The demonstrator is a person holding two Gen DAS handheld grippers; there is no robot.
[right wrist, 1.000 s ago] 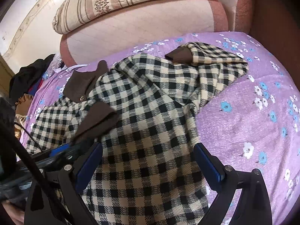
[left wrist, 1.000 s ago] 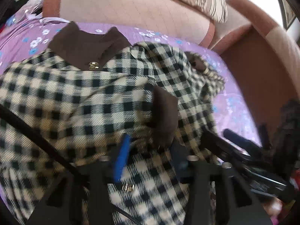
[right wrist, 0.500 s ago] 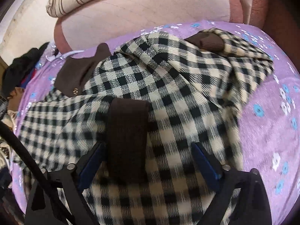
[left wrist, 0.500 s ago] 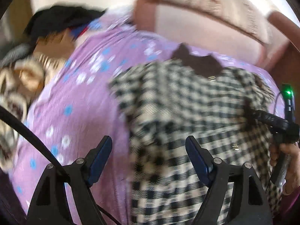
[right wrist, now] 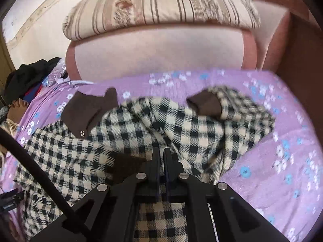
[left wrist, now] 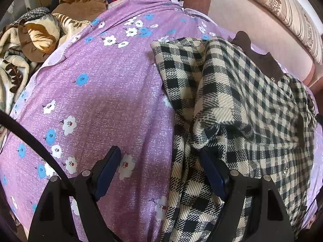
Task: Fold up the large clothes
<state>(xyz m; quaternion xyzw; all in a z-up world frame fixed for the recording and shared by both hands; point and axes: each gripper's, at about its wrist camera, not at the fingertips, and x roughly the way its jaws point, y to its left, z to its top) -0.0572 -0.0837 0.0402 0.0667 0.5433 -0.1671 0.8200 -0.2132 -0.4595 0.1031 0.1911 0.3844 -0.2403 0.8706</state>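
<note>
I see a heap of blankets point(left wrist: 30, 46) and dark clothes crowding the upper left, off the purple sheet point(left wrist: 97, 100). A striped pillow point(right wrist: 161, 6) tops the pink headboard point(right wrist: 157, 50). The checked coat point(right wrist: 141, 133) lies mid-frame on the sheet. My left gripper point(left wrist: 161, 173) is released, straddling the coat's edge; my right gripper point(right wrist: 160, 157) is clenched on coat fabric.

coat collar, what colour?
Dark brown collar on the black-and-cream checked coat; clearest in the right wrist view.
</note>
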